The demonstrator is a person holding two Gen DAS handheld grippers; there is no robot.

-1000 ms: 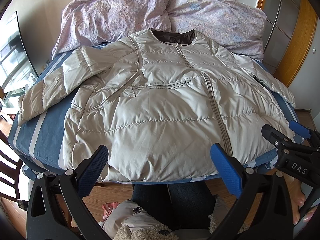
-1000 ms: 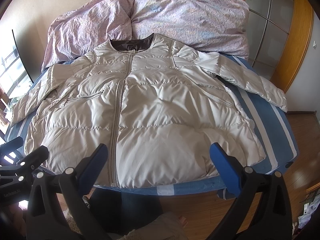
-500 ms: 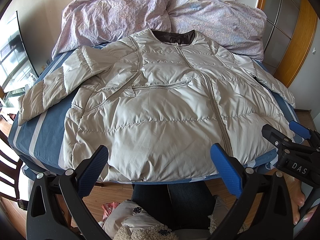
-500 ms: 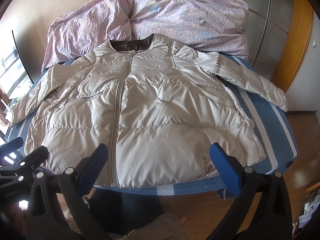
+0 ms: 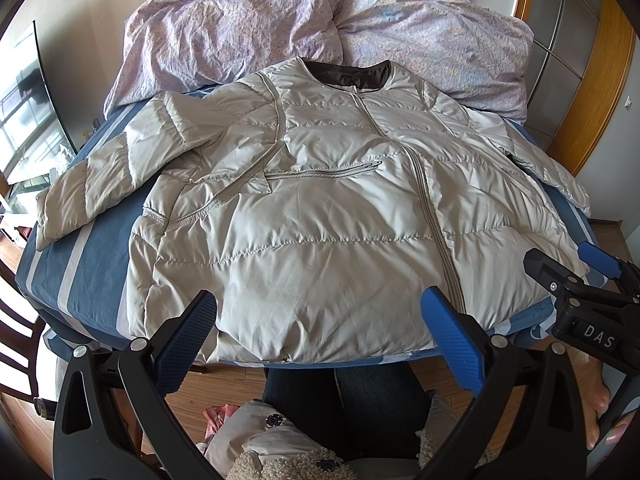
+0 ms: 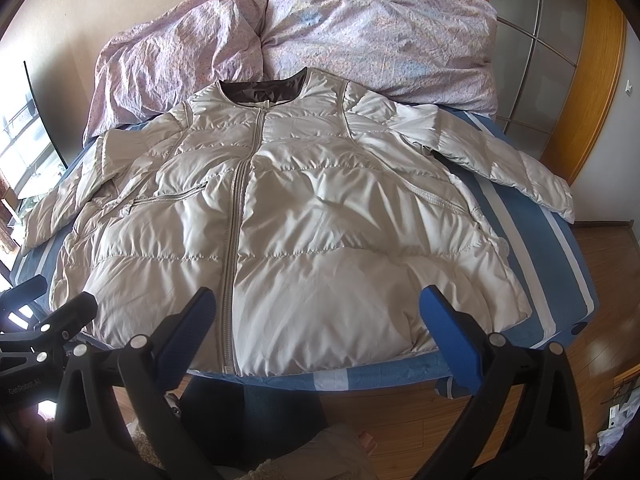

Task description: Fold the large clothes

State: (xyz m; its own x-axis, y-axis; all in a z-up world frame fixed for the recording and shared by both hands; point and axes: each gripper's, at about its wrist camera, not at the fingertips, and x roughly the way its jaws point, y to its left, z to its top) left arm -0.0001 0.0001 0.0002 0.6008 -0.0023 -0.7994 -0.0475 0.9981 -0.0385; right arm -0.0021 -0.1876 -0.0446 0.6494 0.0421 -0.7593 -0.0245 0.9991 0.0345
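A pale grey quilted puffer jacket lies spread flat, front up and zipped, on a blue-and-white striped bed, collar at the far end, both sleeves out to the sides. It also shows in the right wrist view. My left gripper is open and empty, held just before the jacket's near hem, left of the zipper. My right gripper is open and empty, before the hem right of the zipper. The right gripper also shows at the right edge of the left wrist view.
A crumpled lilac duvet is piled at the bed's head. A wooden-framed wardrobe stands at right. Wooden floor lies beside the bed. A person's dark-trousered legs stand at the bed's foot. A chair stands at left.
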